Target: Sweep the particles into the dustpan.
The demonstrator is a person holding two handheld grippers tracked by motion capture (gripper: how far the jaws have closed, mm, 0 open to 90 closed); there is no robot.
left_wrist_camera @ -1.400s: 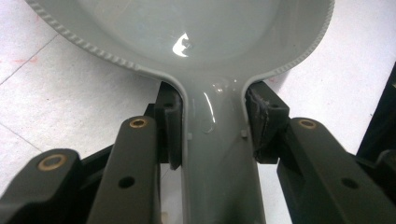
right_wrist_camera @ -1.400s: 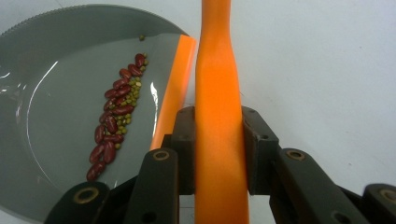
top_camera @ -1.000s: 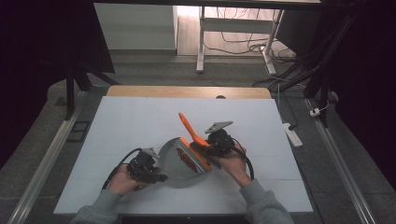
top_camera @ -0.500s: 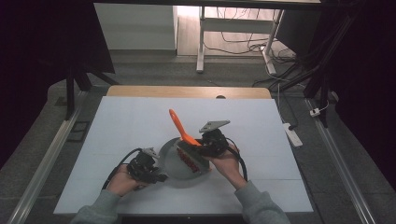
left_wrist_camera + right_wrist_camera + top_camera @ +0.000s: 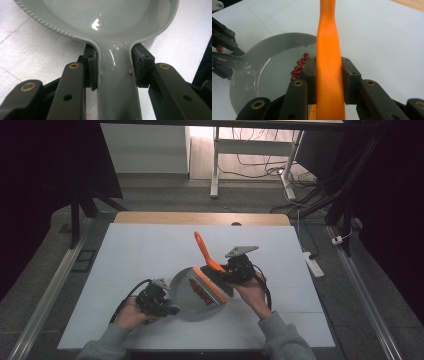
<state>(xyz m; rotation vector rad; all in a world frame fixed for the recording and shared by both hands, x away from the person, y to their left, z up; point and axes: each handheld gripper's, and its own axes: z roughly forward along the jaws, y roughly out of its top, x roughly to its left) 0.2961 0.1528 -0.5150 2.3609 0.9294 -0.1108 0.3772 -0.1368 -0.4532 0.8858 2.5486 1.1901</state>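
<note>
While clamped on the grey dustpan's (image 5: 192,292) handle (image 5: 117,82) from both sides, left gripper (image 5: 159,301) low on the white table (image 5: 125,260); right gripper (image 5: 235,270) pinching the orange brush handle (image 5: 329,62), brush (image 5: 207,285) tilted over the pan, handle slanting up and away; small red beans (image 5: 298,67) lying inside the dustpan near the rim
</note>
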